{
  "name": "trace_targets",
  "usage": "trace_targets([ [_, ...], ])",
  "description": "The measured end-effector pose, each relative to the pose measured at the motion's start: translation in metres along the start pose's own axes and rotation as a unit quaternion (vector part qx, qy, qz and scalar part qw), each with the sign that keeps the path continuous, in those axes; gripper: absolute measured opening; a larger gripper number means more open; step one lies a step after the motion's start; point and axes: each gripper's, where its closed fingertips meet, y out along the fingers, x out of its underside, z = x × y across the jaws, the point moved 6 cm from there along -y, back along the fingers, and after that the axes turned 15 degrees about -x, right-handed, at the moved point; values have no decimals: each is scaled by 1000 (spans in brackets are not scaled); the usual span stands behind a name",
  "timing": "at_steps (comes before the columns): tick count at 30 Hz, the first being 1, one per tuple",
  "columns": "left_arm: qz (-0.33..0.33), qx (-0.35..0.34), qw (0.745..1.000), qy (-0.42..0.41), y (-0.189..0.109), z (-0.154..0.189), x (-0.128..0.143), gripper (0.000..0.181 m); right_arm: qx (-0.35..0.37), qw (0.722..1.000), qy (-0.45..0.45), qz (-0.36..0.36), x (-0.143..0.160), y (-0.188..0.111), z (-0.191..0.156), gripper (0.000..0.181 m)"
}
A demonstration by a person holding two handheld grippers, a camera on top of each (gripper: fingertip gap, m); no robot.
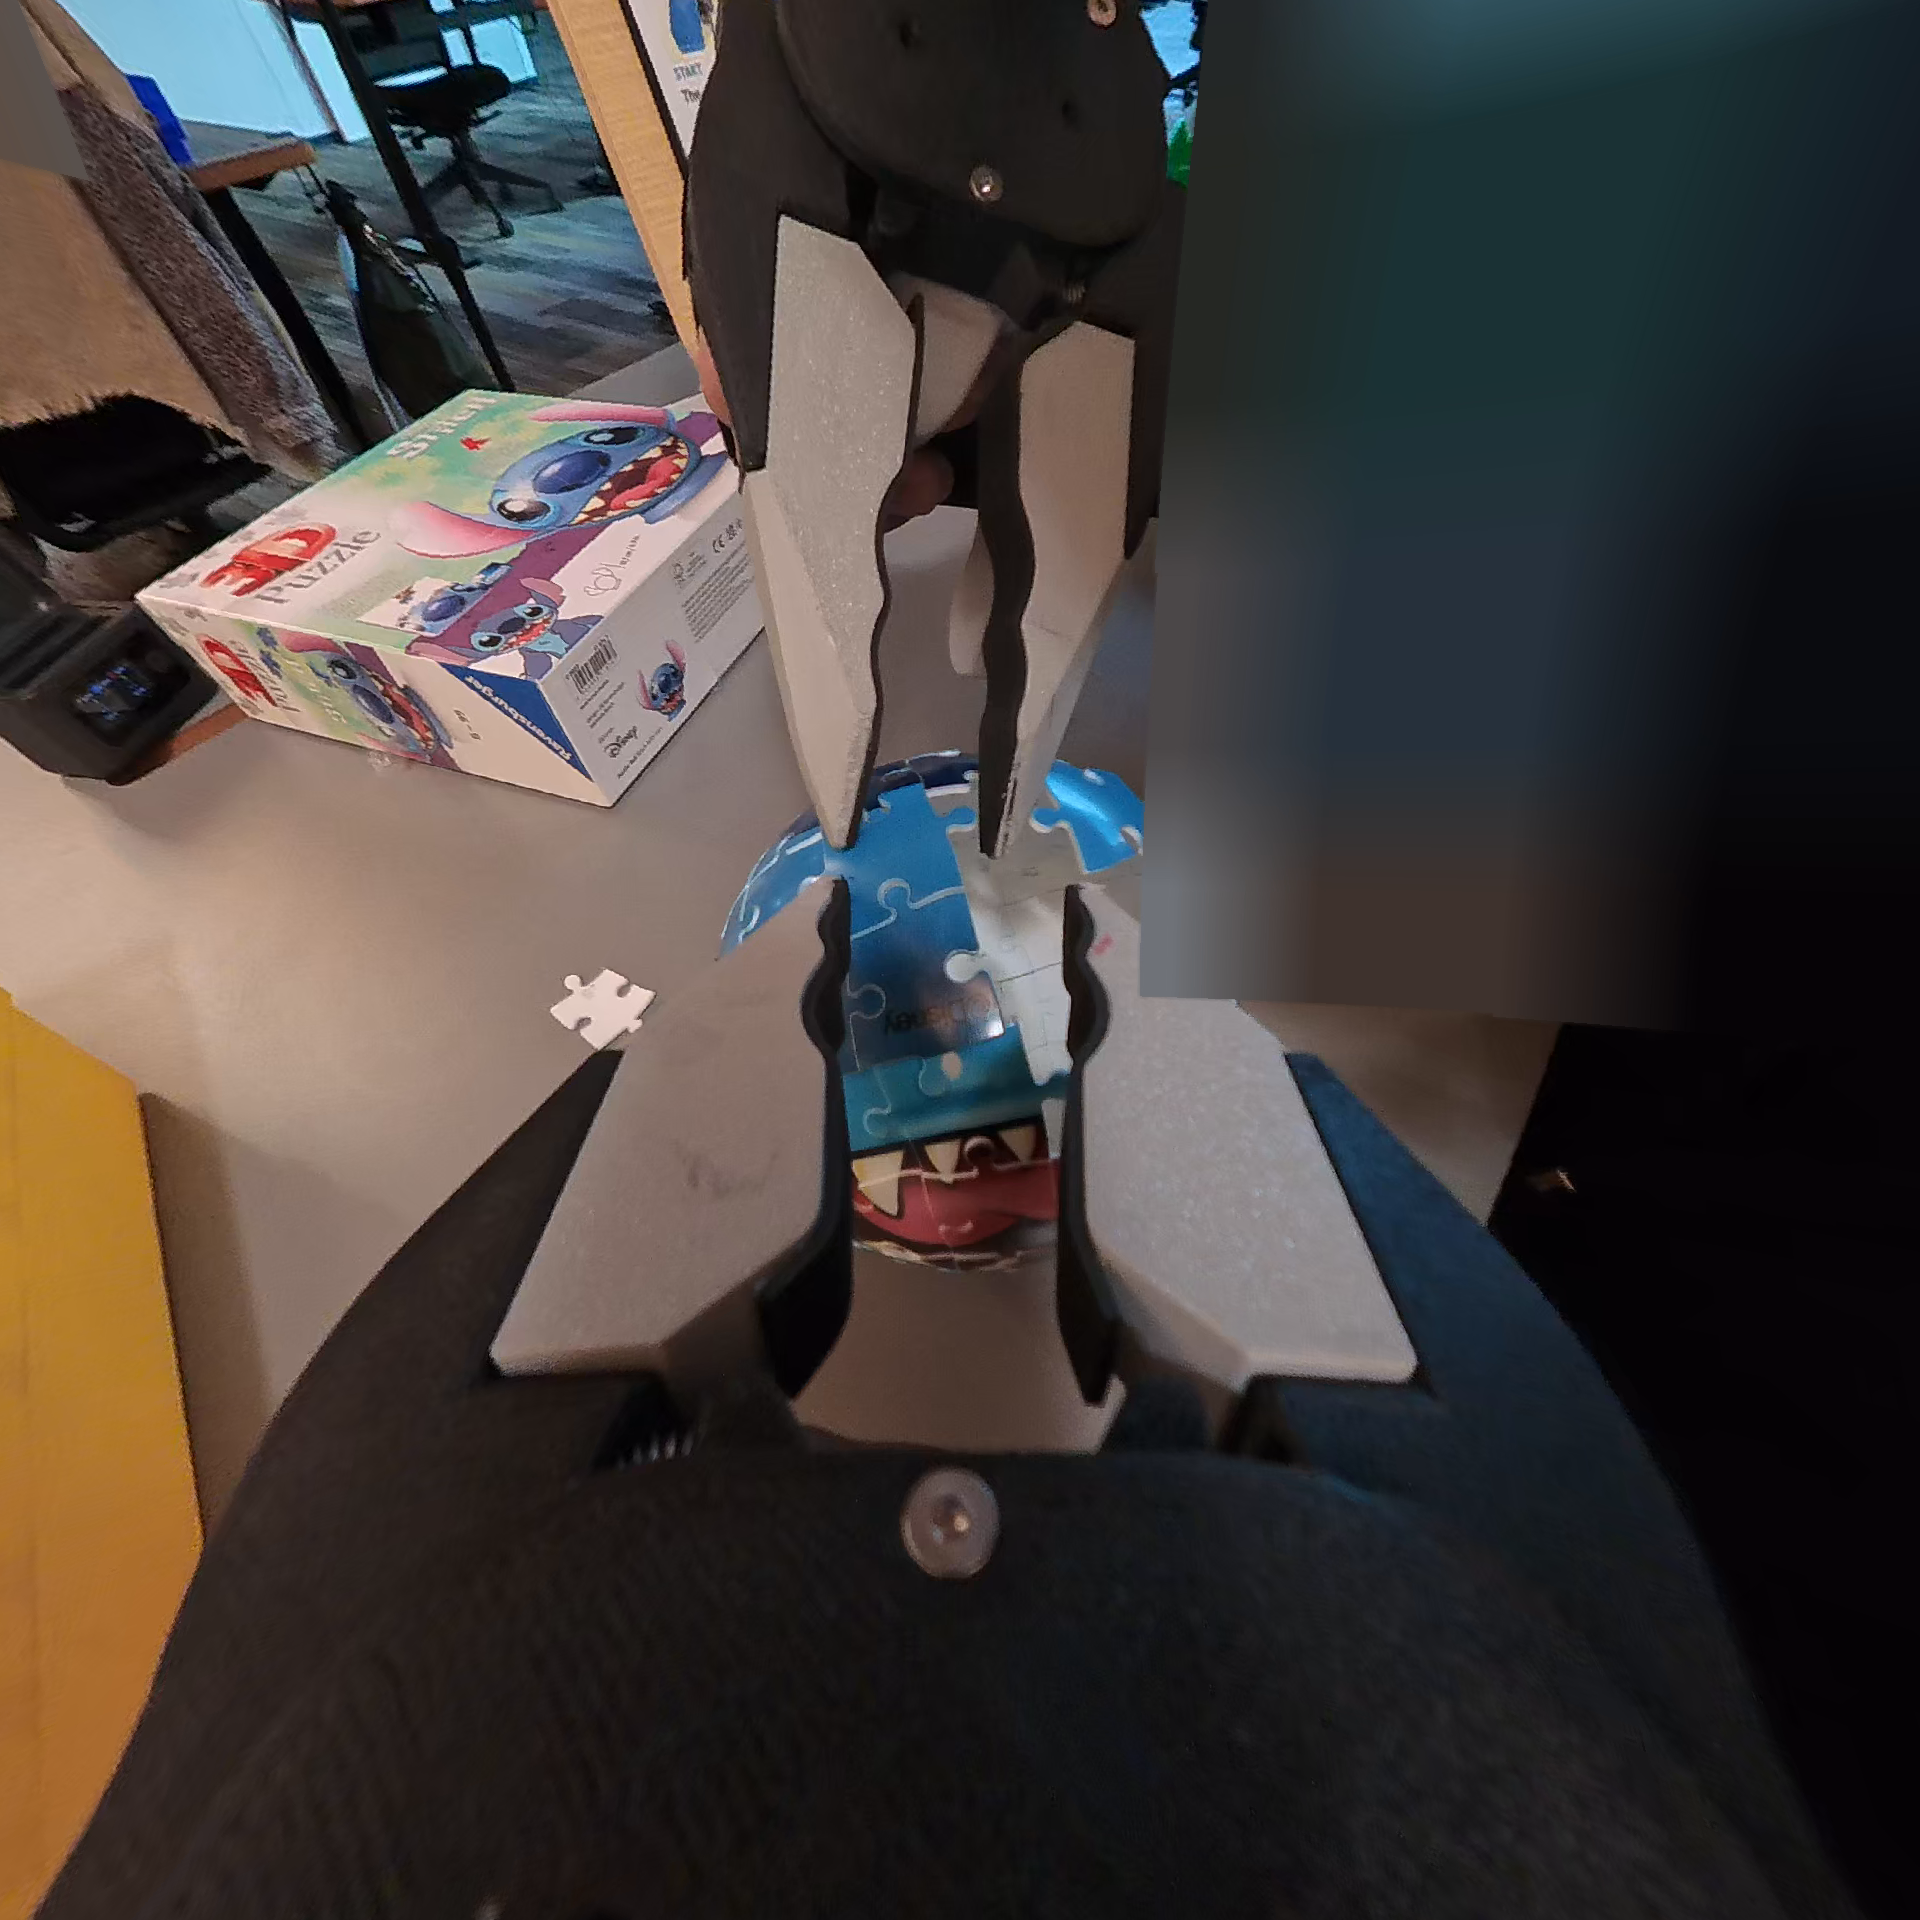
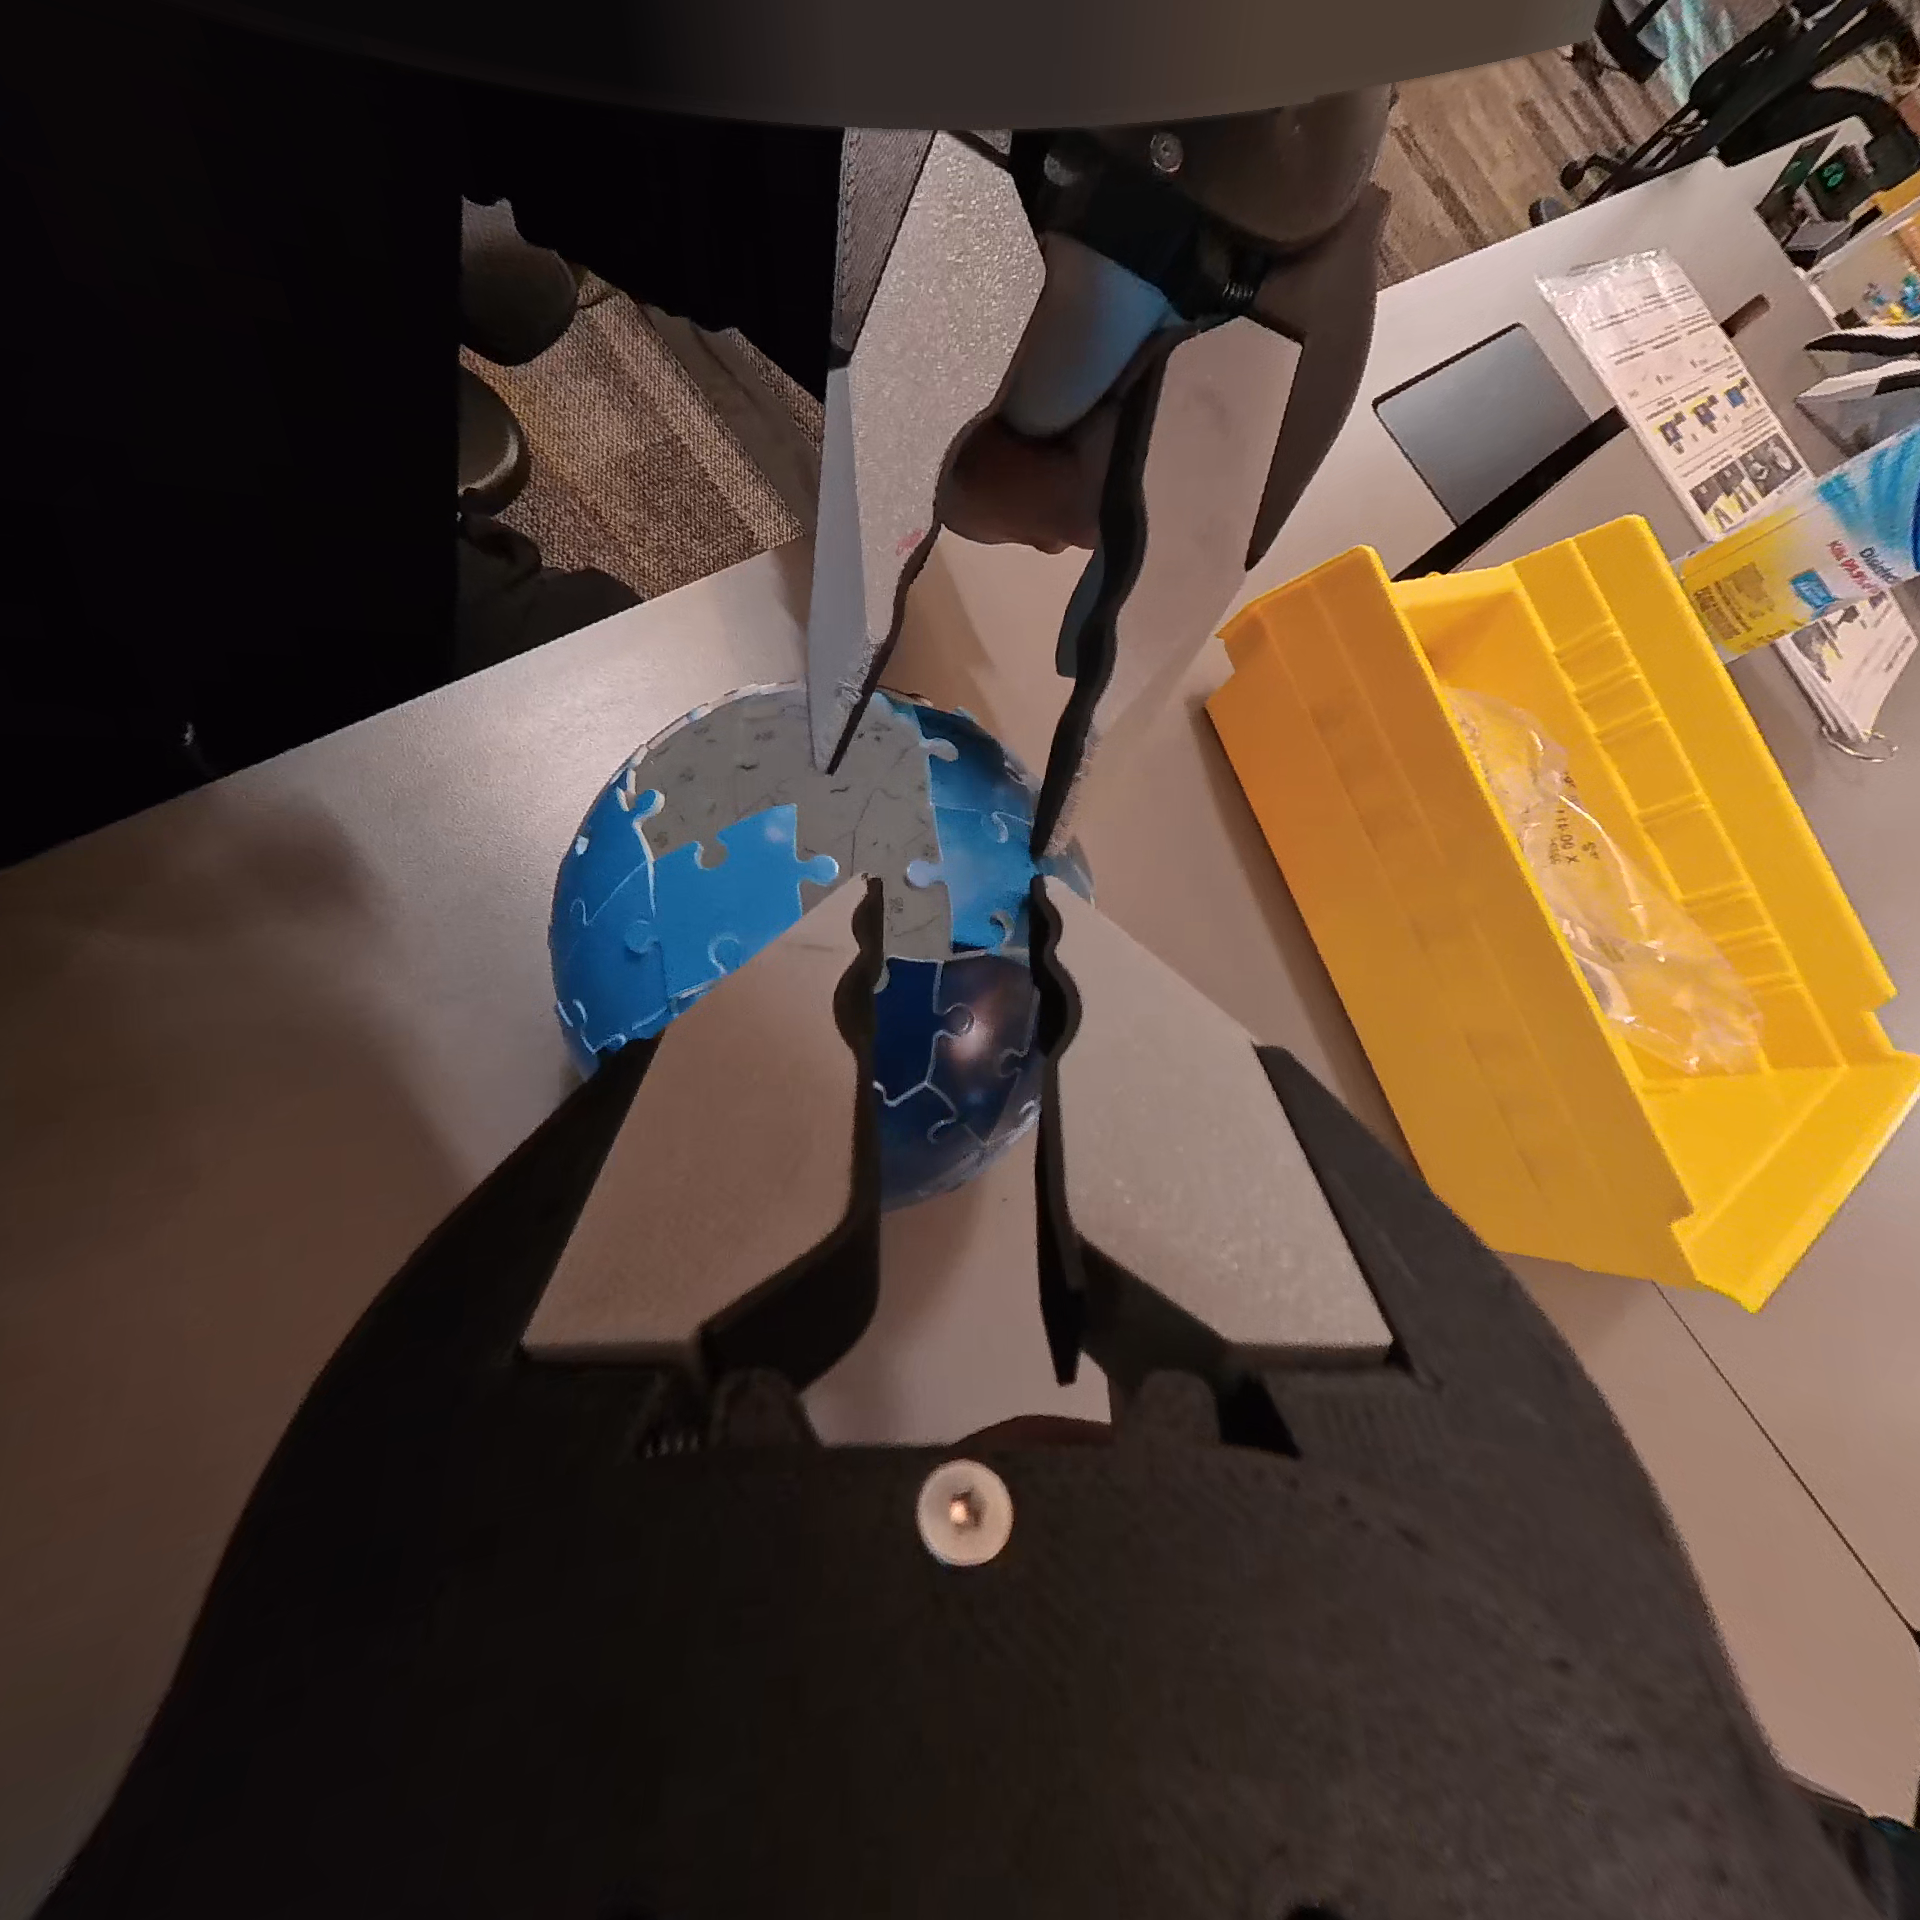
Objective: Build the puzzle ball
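Puzzle ball, blue plastic, half-built (image 1: 951, 1049) at 12 o'clock between both spread, empty hand-held grippers: left (image 1: 954, 909), right (image 2: 956, 894).

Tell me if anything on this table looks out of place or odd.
One white puzzle piece lies alone on the table, blank side up, left of the unfinished puzzle ball. The ball has an open gap at its top showing grey inner faces. The puzzle box lies flat, nothing spilled.
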Motion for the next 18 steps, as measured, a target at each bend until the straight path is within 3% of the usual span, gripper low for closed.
trace_targets([
  [6,0,-3,1000,-1,0,0,0,38,1,999,7,49,-8,-15,3,21],
  [10,2,-10,1000,2,0,1,0,39,37,993,56,99,-7,-29,20,0],
  [18,4,-13,1000,-3,-1,2,1,38,20,991,115,62,6,-8,31,0],
])
